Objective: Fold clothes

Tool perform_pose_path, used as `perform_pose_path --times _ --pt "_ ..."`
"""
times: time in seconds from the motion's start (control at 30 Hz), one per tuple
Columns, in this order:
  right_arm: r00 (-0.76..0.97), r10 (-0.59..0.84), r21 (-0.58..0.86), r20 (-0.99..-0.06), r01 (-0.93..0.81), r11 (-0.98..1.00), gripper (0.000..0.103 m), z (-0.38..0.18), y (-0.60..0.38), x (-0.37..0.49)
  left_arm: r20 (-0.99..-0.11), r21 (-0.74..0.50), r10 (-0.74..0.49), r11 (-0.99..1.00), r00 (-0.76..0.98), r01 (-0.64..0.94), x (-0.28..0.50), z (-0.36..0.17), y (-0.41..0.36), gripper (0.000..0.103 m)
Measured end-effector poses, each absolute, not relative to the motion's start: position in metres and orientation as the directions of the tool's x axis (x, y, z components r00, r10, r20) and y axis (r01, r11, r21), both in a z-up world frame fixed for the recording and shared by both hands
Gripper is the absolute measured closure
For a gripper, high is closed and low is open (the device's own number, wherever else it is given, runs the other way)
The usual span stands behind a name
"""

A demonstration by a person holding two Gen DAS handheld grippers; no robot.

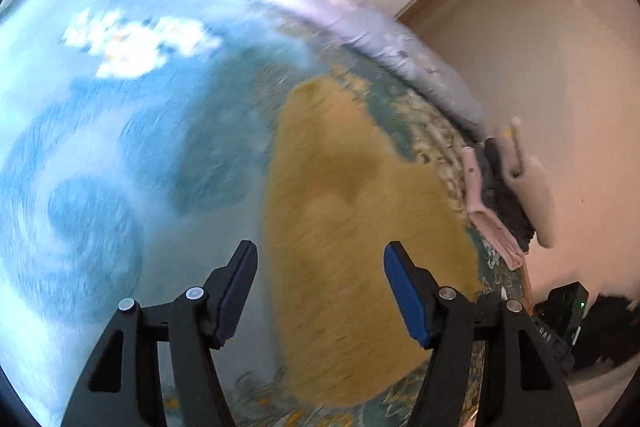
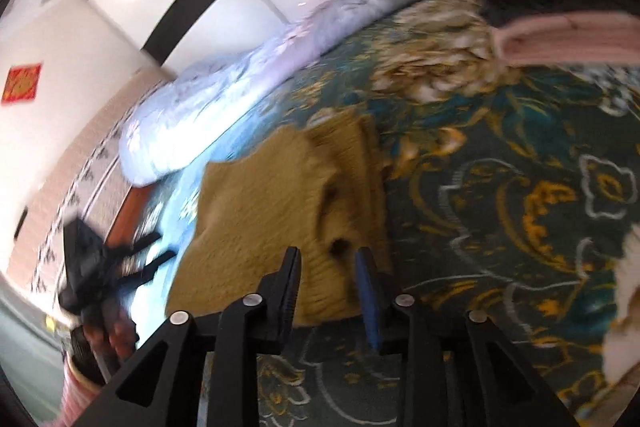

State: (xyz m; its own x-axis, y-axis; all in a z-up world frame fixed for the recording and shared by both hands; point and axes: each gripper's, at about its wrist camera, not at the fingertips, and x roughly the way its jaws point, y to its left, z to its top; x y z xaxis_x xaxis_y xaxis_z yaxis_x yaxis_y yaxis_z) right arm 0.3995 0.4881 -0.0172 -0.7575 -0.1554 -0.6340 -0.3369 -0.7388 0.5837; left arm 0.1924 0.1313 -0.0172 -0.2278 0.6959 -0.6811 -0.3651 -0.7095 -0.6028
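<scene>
A mustard-yellow knitted garment (image 1: 360, 235) lies on the patterned bedspread (image 1: 120, 147). In the left wrist view it lies flat, folded into a long shape. My left gripper (image 1: 320, 267) is open and empty, held above its near end. In the right wrist view the same garment (image 2: 272, 211) lies ahead, with a thick folded edge on its right. My right gripper (image 2: 328, 267) is partly open around the near corner of that edge; the frame is blurred and the pads do not look pressed on the cloth.
A pale blue quilt (image 2: 224, 107) is rolled along the far side of the bed. Folded pink and dark clothes (image 1: 492, 203) are stacked at the bed's edge by the wall, also in the right wrist view (image 2: 568, 35). The green floral bedspread (image 2: 500, 207) spreads to the right.
</scene>
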Motion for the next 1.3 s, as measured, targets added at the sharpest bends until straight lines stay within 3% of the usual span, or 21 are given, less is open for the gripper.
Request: perform_pose_path --times 0.1,0.4,0.77,0.93,1.23,1.3 --pt "-0.757 -0.186 0.622 -0.627 -0.341 -0.705 0.046 -0.024 0.497 0.395 -0.667 -0.667 0.724 -0.686 -0.177 -0.291 0.192 -0.040 0.126 0.036" --pt "-0.700 -0.315 0.689 -0.640 -0.343 -0.638 0.040 -0.048 0.516 0.352 -0.604 -0.765 0.795 -0.595 -0.045 -0.248 0.197 -0.062 0.137 0.028" --pt "-0.661 -0.436 0.757 -0.610 -0.325 -0.567 0.040 -0.060 0.536 0.307 -0.581 -0.784 0.814 -0.562 -0.008 -0.264 0.193 -0.062 0.148 0.026" --pt "-0.596 -0.558 0.793 -0.578 -0.249 -0.556 0.040 -0.068 0.522 0.314 -0.565 -0.798 0.825 -0.544 0.009 -0.260 0.195 -0.064 0.144 0.026" --pt "-0.633 -0.525 0.792 -0.569 -0.250 -0.557 0.042 -0.073 0.518 0.311 -0.602 -0.760 0.798 -0.583 -0.026 -0.286 0.202 -0.061 0.149 0.027" --pt "-0.641 -0.503 0.777 -0.580 -0.252 -0.577 0.051 -0.072 0.514 0.313 -0.608 -0.755 0.793 -0.590 -0.032 -0.284 0.202 -0.060 0.148 0.027"
